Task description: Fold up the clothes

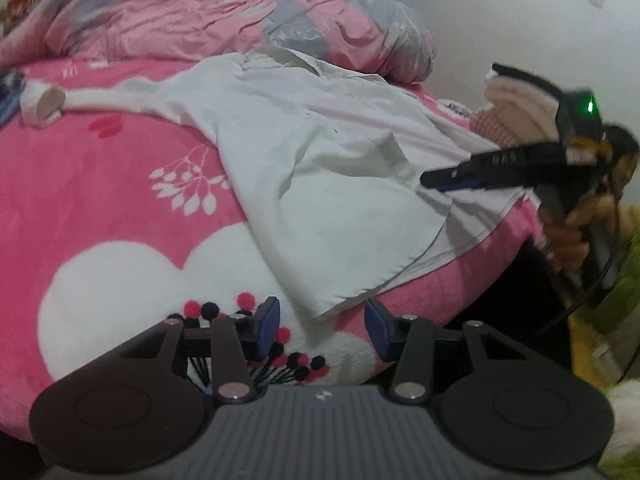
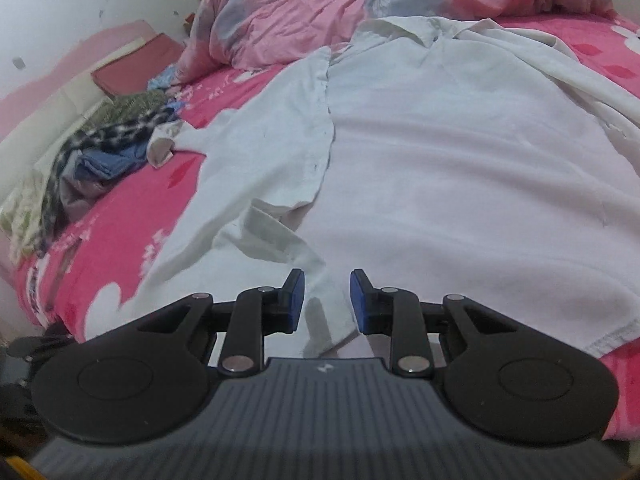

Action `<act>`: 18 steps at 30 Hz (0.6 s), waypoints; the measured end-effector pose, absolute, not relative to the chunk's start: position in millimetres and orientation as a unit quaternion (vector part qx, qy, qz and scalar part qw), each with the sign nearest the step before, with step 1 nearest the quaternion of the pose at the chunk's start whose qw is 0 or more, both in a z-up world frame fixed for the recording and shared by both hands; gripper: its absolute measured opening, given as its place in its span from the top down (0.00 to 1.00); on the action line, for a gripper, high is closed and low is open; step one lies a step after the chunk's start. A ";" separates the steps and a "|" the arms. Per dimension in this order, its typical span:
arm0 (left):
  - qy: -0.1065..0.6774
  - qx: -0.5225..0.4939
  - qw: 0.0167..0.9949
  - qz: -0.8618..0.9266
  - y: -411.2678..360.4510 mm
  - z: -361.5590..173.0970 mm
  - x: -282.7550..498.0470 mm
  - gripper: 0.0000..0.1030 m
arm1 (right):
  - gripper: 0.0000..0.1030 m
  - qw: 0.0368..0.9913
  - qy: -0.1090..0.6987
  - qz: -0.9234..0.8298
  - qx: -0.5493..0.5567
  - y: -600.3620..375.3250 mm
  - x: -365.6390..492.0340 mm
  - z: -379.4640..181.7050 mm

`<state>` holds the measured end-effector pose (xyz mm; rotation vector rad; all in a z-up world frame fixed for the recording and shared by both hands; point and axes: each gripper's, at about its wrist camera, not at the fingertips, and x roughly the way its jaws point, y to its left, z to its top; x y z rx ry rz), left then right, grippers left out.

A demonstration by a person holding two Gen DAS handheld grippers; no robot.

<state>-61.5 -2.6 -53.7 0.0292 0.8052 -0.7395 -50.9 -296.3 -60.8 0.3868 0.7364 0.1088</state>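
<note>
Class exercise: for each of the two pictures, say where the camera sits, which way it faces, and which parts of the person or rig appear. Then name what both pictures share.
Left wrist: on the left gripper, near the bed's edge, facing across the white shirt; shows its own open fingers, plus the right gripper and holding hand.
Right wrist: on the right gripper, over the shirt's hem, facing the collar; only its open fingers show.
Shared: shirt, pink blanket, rumpled quilt.

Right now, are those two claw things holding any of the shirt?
No. The left gripper and right gripper are both open, near the white shirt's hem, gripping nothing.
</note>
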 end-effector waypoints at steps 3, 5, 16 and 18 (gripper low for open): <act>0.397 -0.018 0.846 -0.355 3.6 -54.1 -53.2 0.52 | 0.76 0.912 0.362 0.060 0.184 -293.2 -46.1 -65.1; 0.407 -0.045 0.840 -0.356 6.3 -55.8 -46.9 0.52 | 0.79 0.914 0.361 0.060 0.173 -290.2 -45.1 -66.3; 0.433 -0.099 0.836 -0.322 7.1 -64.0 -24.9 0.77 | 1.00 0.923 0.357 0.045 0.138 -284.6 -53.5 -68.1; 0.433 -0.096 0.837 -0.320 6.8 -64.2 -24.6 0.79 | 1.00 0.924 0.352 0.040 0.145 -286.4 -57.6 -66.7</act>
